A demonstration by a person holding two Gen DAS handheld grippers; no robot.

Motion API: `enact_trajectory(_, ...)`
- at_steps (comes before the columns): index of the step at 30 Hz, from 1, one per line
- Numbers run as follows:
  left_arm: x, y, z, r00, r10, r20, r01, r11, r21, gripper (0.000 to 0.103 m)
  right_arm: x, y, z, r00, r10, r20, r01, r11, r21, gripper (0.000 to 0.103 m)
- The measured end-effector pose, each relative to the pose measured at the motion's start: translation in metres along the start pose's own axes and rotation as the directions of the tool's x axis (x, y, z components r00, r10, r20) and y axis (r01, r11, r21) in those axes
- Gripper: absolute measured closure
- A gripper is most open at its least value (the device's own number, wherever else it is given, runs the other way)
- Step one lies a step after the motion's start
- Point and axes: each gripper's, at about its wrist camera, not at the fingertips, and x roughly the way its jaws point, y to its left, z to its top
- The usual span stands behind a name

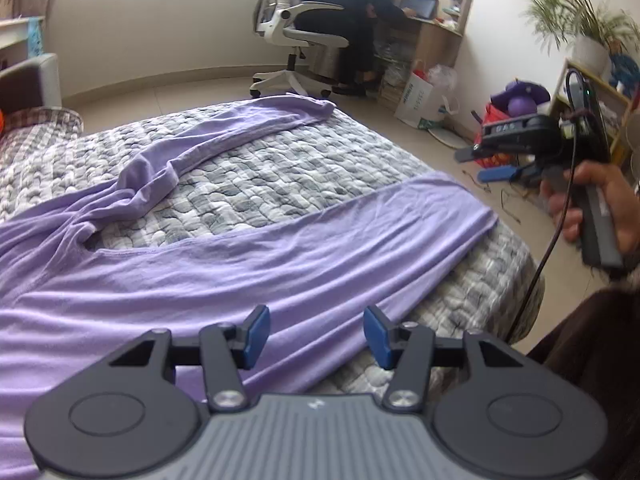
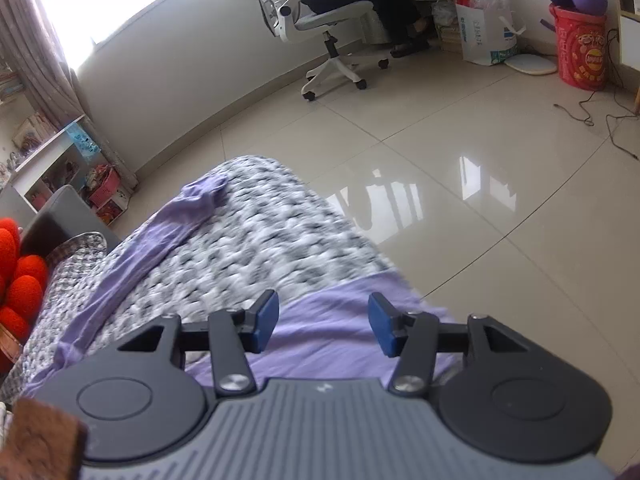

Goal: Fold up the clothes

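A lilac long-sleeved garment (image 1: 248, 264) lies spread on a grey-and-white quilted bed (image 1: 256, 176). Its body runs across the near part of the bed to the right edge, and one sleeve (image 1: 224, 140) trails toward the far corner. My left gripper (image 1: 316, 334) hovers over the garment's body, jaws apart with nothing between the blue pads. In the right wrist view the garment (image 2: 320, 332) lies under my right gripper (image 2: 323, 322), which is also open and empty above the cloth near the bed's edge. The right gripper (image 1: 490, 164), held in a hand, shows at the right of the left wrist view.
A person sits in a white office chair (image 1: 296, 40) at a desk (image 1: 432, 28) in the far corner. Bags, a red bucket (image 2: 580, 48) and a purple ball stand along the right wall by a shelf with a plant (image 1: 580, 20). Glossy tile floor (image 2: 460, 160) lies right of the bed. Red cushions (image 2: 16, 272) sit at left.
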Motion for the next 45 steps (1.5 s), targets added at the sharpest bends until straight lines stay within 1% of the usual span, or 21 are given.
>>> enact_trajectory(1, -0.001, 0.001, 0.001, 1.000, 0.020, -0.001, -0.020, 1.000, -0.008, 0.048, 0.000, 0.008, -0.003, 1.000, 0.008, -0.002, -0.008, 1.000, -0.009, 0.049)
enact_trajectory(3, -0.004, 0.005, 0.003, 0.996, 0.090, -0.006, -0.090, 0.995, -0.031, 0.045, -0.001, 0.029, -0.011, 1.000, 0.031, -0.006, -0.031, 0.997, -0.067, 0.049)
enact_trajectory(6, -0.016, 0.021, 0.002, 0.981, 0.196, -0.009, -0.196, 0.975, -0.102, 0.042, -0.001, 0.061, -0.025, 0.998, 0.062, -0.019, -0.065, 0.983, -0.172, 0.049)
enact_trajectory(8, -0.026, 0.033, -0.003, 0.962, 0.271, -0.014, -0.271, 0.951, -0.147, 0.039, 0.000, 0.082, -0.035, 0.996, 0.080, -0.034, -0.086, 0.963, -0.256, 0.049)
enact_trajectory(10, -0.037, 0.044, -0.009, 0.939, 0.343, -0.017, -0.341, 0.922, -0.183, 0.033, 0.000, 0.102, -0.045, 0.994, 0.099, -0.051, -0.111, 0.935, -0.337, 0.049)
enact_trajectory(13, -0.053, 0.061, -0.020, 0.894, 0.447, -0.027, -0.440, 0.866, -0.236, 0.031, 0.000, 0.128, -0.061, 0.981, 0.162, -0.107, -0.192, 0.885, -0.424, 0.048)
enact_trajectory(16, -0.066, 0.076, -0.028, 0.884, 0.466, -0.037, -0.455, 0.837, -0.304, 0.030, -0.001, 0.151, -0.076, 0.964, 0.214, -0.155, -0.263, 0.834, -0.484, 0.048)
enact_trajectory(20, -0.079, 0.092, -0.036, 0.868, 0.495, -0.044, -0.475, 0.801, -0.365, 0.028, -0.002, 0.178, -0.090, 0.948, 0.258, -0.187, -0.318, 0.783, -0.535, 0.043)
enact_trajectory(24, -0.089, 0.108, -0.042, 0.861, 0.507, -0.045, -0.476, 0.769, -0.428, 0.027, -0.003, 0.200, -0.106, 0.933, 0.283, -0.223, -0.360, 0.736, -0.573, 0.043)
enact_trajectory(26, -0.095, 0.117, -0.046, 0.848, 0.528, -0.048, -0.490, 0.745, -0.452, 0.027, -0.005, 0.210, -0.113, 0.926, 0.293, -0.236, -0.377, 0.710, -0.595, 0.043)
enact_trajectory(27, -0.098, 0.122, -0.047, 0.838, 0.544, -0.053, -0.503, 0.730, -0.462, 0.027, -0.007, 0.215, -0.117, 0.924, 0.299, -0.239, -0.383, 0.697, -0.607, 0.043)
enact_trajectory(30, -0.111, 0.140, -0.056, 0.816, 0.574, -0.067, -0.519, 0.679, -0.519, 0.027, -0.013, 0.228, -0.128, 0.911, 0.327, -0.253, -0.411, 0.647, -0.642, 0.043)
enact_trajectory(33, -0.127, 0.156, -0.067, 0.801, 0.594, -0.072, -0.517, 0.627, -0.582, 0.027, -0.021, 0.240, -0.142, 0.881, 0.369, -0.295, -0.467, 0.580, -0.668, 0.043)
enact_trajectory(34, -0.132, 0.161, -0.071, 0.798, 0.599, -0.072, -0.513, 0.610, -0.604, 0.027, -0.024, 0.244, -0.147, 0.866, 0.387, -0.318, -0.493, 0.549, -0.675, 0.043)
enact_trajectory(37, -0.145, 0.175, -0.084, 0.778, 0.621, -0.094, -0.512, 0.541, -0.667, 0.030, -0.031, 0.256, -0.164, 0.816, 0.430, -0.387, -0.566, 0.451, -0.690, 0.043)
enact_trajectory(38, -0.148, 0.179, -0.089, 0.776, 0.622, -0.102, -0.508, 0.520, -0.687, 0.032, -0.034, 0.259, -0.170, 0.798, 0.439, -0.412, -0.588, 0.422, -0.690, 0.044)
enact_trajectory(39, -0.151, 0.183, -0.092, 0.777, 0.621, -0.107, -0.500, 0.504, -0.705, 0.036, -0.036, 0.262, -0.176, 0.781, 0.446, -0.438, -0.610, 0.392, -0.688, 0.046)
enact_trajectory(41, -0.155, 0.189, -0.098, 0.784, 0.612, -0.104, -0.472, 0.479, -0.740, 0.042, -0.042, 0.269, -0.188, 0.745, 0.453, -0.490, -0.651, 0.335, -0.681, 0.061)
enact_trajectory(42, -0.157, 0.191, -0.101, 0.789, 0.606, -0.099, -0.455, 0.468, -0.758, 0.047, -0.045, 0.271, -0.194, 0.728, 0.452, -0.515, -0.669, 0.306, -0.677, 0.063)
enact_trajectory(44, -0.159, 0.196, -0.106, 0.803, 0.589, -0.090, -0.416, 0.447, -0.792, 0.053, -0.050, 0.275, -0.205, 0.710, 0.443, -0.548, -0.685, 0.250, -0.685, 0.075)
enact_trajectory(45, -0.159, 0.199, -0.108, 0.810, 0.580, -0.084, -0.396, 0.435, -0.808, 0.053, -0.052, 0.277, -0.210, 0.702, 0.438, -0.561, -0.690, 0.227, -0.687, 0.077)
